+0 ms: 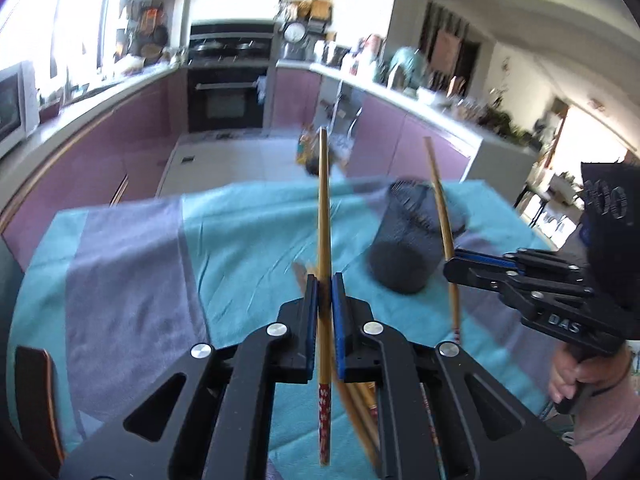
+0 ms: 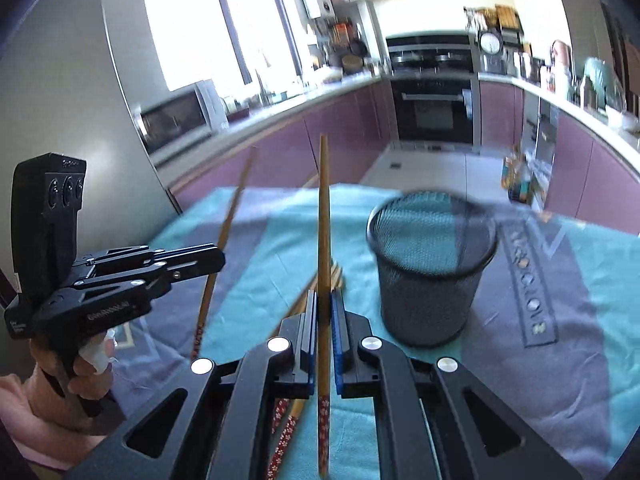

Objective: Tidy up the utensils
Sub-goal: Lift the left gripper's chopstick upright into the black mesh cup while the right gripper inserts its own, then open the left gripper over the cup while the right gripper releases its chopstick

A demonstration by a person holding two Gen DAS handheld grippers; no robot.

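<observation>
Each hand has a chopstick pinched and raised off the tabletop (image 1: 248, 240). The left gripper (image 1: 325, 292) has its jaws closed tight on one bamboo chopstick (image 1: 325, 208), which passes between the pads partway along, its plain tip pointing up and away, its red patterned end hanging back beneath the jaws. The right gripper (image 2: 325, 312) is clamped the same way on a second chopstick (image 2: 323, 216), likewise gripped partway along. Below both, a loose bundle of chopsticks (image 2: 320, 284) lies on the teal and grey cloth (image 2: 560, 380) toward the near edge. The black mesh cup (image 2: 430, 280) stands upright further in, to the right of the bundle.
</observation>
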